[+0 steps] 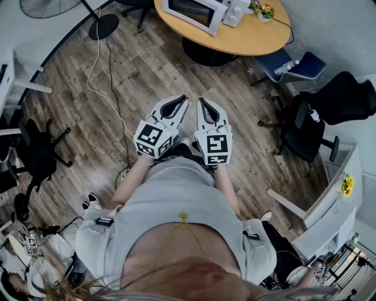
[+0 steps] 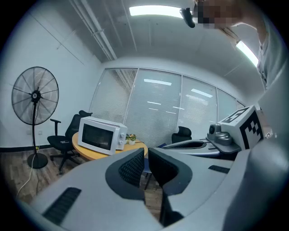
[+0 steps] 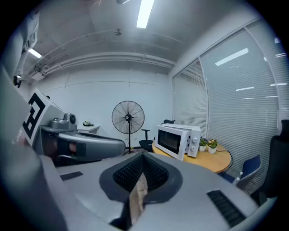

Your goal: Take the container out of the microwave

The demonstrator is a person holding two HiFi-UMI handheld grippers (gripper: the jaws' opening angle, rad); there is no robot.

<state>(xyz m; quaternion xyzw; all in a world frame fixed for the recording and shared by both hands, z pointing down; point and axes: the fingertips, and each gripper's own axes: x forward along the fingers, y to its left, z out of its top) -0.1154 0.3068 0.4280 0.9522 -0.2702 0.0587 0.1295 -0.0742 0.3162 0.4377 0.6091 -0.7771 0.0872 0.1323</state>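
Stage: not begun | Microwave [image 1: 194,13] on round table [image 1: 247,38] at 12 o'clock, well apart from both grippers, door shut; container not visible, judged inside | L gripper [image 1: 181,100] jaws pressed together, empty | R gripper [image 1: 203,102] likewise, empty | Remaining: approach, open door, lift container out.

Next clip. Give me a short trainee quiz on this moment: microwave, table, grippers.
1. True or false: the microwave door is open.
2. The microwave stands on: A a shelf, B a round table, C a cart.
3. What does the right gripper hold?
Key: 1 false, the door is shut. 2 B. 3 nothing; its jaws are together.
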